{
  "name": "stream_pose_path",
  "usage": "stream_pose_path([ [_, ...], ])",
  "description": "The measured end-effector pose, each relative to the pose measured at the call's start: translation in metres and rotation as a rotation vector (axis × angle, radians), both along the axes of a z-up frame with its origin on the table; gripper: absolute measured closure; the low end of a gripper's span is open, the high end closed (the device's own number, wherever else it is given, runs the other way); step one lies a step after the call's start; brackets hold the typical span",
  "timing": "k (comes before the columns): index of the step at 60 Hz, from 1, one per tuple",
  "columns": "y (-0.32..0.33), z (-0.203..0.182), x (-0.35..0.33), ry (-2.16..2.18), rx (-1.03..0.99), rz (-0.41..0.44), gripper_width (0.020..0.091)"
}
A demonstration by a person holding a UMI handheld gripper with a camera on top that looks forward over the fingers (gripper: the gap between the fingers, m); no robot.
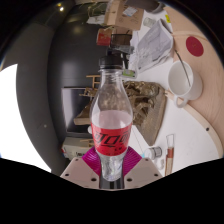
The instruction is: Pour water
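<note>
A clear plastic bottle (110, 112) with a red label and a white cap stands upright between my fingers, lifted above the table. My gripper (110, 160) is shut on the bottle's lower body, the magenta pads (94, 158) pressing on both sides just below the label. The bottle looks nearly empty of liquid at its base. A white cup (182, 80) stands on the white table (190, 140) beyond the bottle, to its right.
A wooden frame structure (145, 100) sits behind the bottle. A red disc (194, 46) and crumpled paper or plastic (152, 42) lie farther back on the table. Dark floor lies to the left.
</note>
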State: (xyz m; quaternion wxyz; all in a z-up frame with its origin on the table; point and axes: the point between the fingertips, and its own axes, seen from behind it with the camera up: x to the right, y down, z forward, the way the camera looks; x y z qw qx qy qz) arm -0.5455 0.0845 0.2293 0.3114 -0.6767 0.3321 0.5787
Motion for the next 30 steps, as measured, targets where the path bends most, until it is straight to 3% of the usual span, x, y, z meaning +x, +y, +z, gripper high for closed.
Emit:
stream_pose_path([
  [13,0.032,-0.021,0.018,0.33,-0.18,-0.072,0.0873],
  [30,0.04,-0.045,0.024,0.477,-0.291,-0.092,0.0871],
])
